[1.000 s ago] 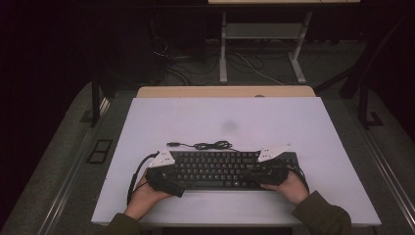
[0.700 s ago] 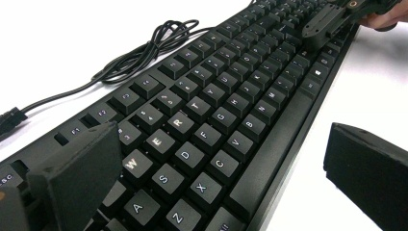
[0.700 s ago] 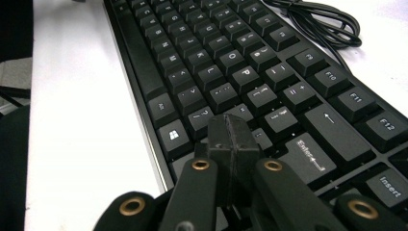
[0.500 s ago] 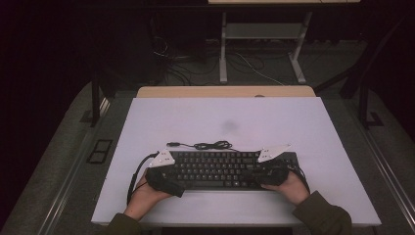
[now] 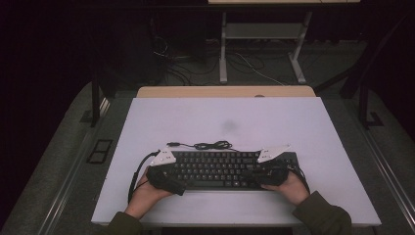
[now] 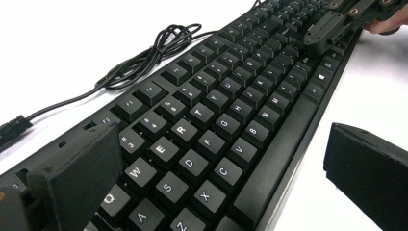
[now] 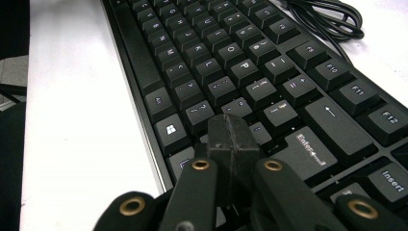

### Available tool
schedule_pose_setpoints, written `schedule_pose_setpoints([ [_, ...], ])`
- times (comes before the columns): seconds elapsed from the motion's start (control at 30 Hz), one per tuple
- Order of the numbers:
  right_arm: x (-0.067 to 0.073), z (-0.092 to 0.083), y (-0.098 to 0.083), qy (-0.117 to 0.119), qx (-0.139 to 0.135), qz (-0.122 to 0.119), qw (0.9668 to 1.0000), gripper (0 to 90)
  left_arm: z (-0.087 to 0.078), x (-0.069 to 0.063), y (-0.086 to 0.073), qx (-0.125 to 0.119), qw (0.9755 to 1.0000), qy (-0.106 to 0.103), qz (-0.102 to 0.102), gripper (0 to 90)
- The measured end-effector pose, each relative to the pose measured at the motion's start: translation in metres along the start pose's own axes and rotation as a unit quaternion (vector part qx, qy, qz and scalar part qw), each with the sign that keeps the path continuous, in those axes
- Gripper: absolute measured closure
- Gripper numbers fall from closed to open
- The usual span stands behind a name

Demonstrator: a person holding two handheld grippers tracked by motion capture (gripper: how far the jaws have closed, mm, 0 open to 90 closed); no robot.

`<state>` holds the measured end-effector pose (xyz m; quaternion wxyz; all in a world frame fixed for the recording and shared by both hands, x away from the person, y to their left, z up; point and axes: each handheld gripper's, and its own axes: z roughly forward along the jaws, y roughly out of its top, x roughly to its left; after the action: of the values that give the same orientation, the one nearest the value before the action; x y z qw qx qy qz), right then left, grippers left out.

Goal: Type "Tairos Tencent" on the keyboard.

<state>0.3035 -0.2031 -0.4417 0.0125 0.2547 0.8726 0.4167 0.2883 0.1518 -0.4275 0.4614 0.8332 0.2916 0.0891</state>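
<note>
Jaws first: your left gripper (image 6: 216,192) stands wide, straddling the keyboard's (image 5: 225,169) left end, probably to steady it. Your right gripper (image 7: 230,137) is pinched together, tip over the keys near Enter, like it's poking them. Keyboard's near the tabletop's (image 5: 220,117) front edge; plenty of room behind the cable (image 5: 205,145).

Bare table (image 5: 220,115) beyond keyboard (image 5: 220,169) (cable (image 5: 208,145) between)

White table (image 5: 244,117), wooden desk edge (image 5: 225,91) behind it, floor cables (image 5: 195,63), metal frame legs (image 5: 223,54)
</note>
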Motion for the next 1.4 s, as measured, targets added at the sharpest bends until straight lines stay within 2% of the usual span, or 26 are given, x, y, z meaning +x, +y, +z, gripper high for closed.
schedule_pose_setpoints([
  [0.57, 0.000, 0.000, 0.000, -0.001, 0.001, -0.002, 1.0000, 89.1, 0.013, 0.005, 0.010, 0.002, 1.0000, 0.001, 0.002, 0.0],
  [0.7, 0.000, 0.000, 0.000, -0.001, 0.001, -0.002, 1.0000, 89.2, 0.015, 0.007, 0.014, 0.000, 1.0000, -0.003, -0.004, 0.0],
  [0.83, 0.001, 0.000, 0.000, -0.002, 0.001, -0.003, 1.0000, 89.2, 0.018, 0.010, 0.020, 0.002, 1.0000, -0.004, 0.003, 0.0],
  [1.13, 0.001, 0.000, 0.000, -0.003, 0.001, -0.002, 1.0000, 89.2, 0.031, 0.016, 0.035, 0.001, 0.9999, -0.008, 0.009, 6.8],
  [1.4, 0.001, 0.000, 0.000, -0.003, 0.001, -0.003, 1.0000, 89.2, 0.039, 0.013, 0.035, 0.009, 0.9999, -0.006, 0.014, 18.8],
])
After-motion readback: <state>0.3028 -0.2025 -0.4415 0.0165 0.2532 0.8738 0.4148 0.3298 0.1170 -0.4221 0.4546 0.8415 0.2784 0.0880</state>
